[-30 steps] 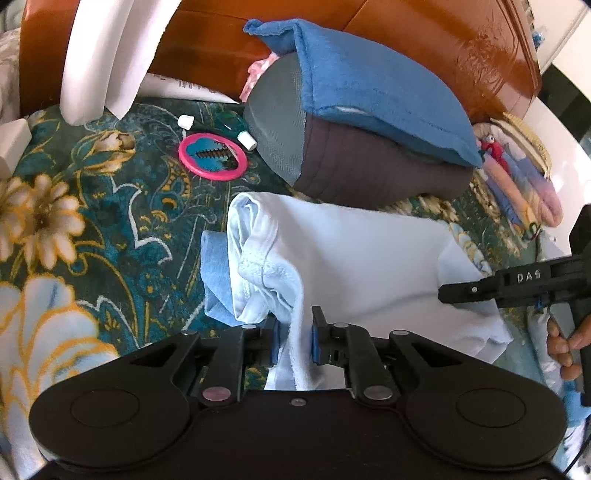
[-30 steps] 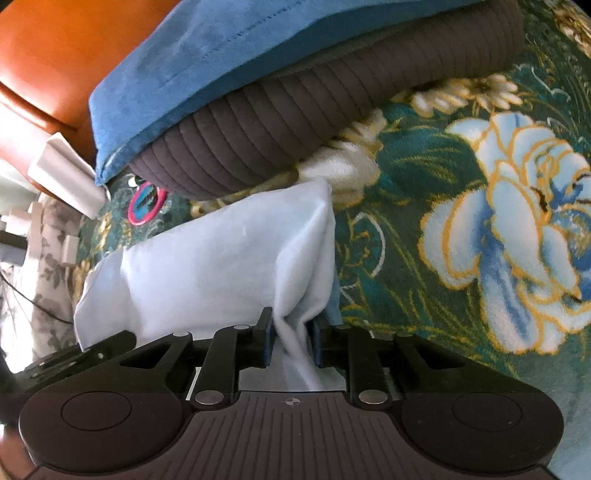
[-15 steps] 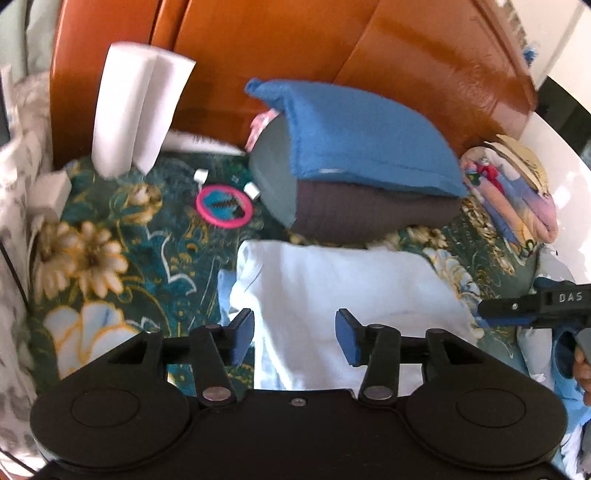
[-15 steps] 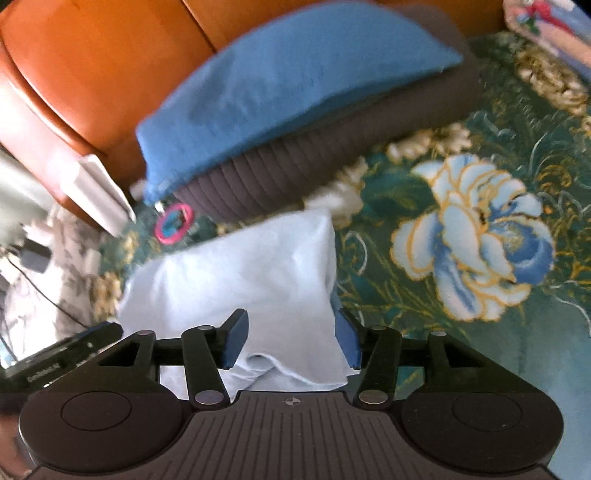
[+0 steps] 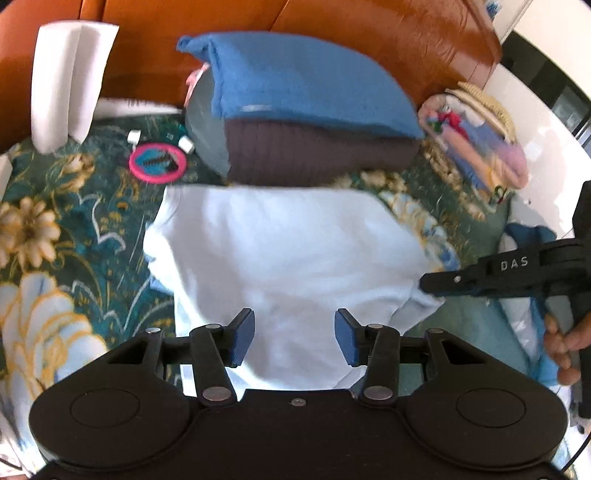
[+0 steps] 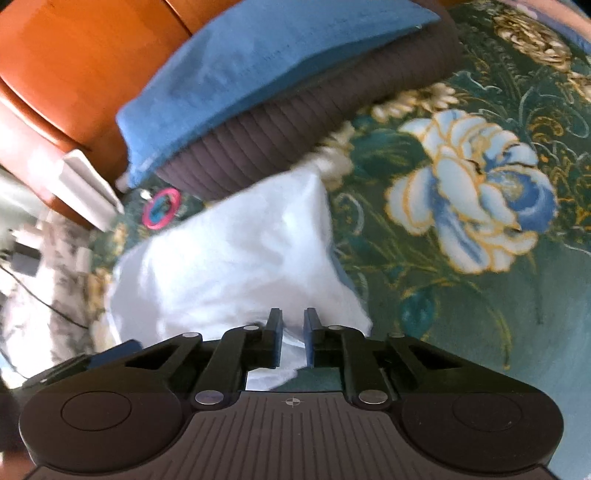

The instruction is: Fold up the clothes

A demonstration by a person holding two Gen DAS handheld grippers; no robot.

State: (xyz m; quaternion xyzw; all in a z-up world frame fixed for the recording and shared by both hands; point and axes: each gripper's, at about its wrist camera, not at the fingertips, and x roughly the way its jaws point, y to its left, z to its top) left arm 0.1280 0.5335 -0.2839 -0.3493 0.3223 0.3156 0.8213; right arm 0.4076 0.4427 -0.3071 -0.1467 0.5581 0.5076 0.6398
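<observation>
A pale blue garment point(image 5: 280, 258) lies folded into a rough rectangle on the floral bedspread point(image 5: 55, 206). It also shows in the right wrist view point(image 6: 229, 266). My left gripper point(image 5: 294, 341) is open and empty, just above the garment's near edge. My right gripper point(image 6: 293, 341) has its jaws nearly closed on the garment's near right corner. In the left wrist view the right gripper point(image 5: 436, 284) reaches in from the right and touches that corner.
A brown pillow point(image 5: 317, 155) with a blue cloth point(image 5: 303, 81) on top lies just behind the garment, against the wooden headboard point(image 5: 369, 33). A pink ring point(image 5: 158, 163) lies at the back left. Folded colourful clothes point(image 5: 476, 144) are stacked at the right.
Both grippers let go of the garment and drew back. Since then the left stays open, and the right has closed again on the near right corner.
</observation>
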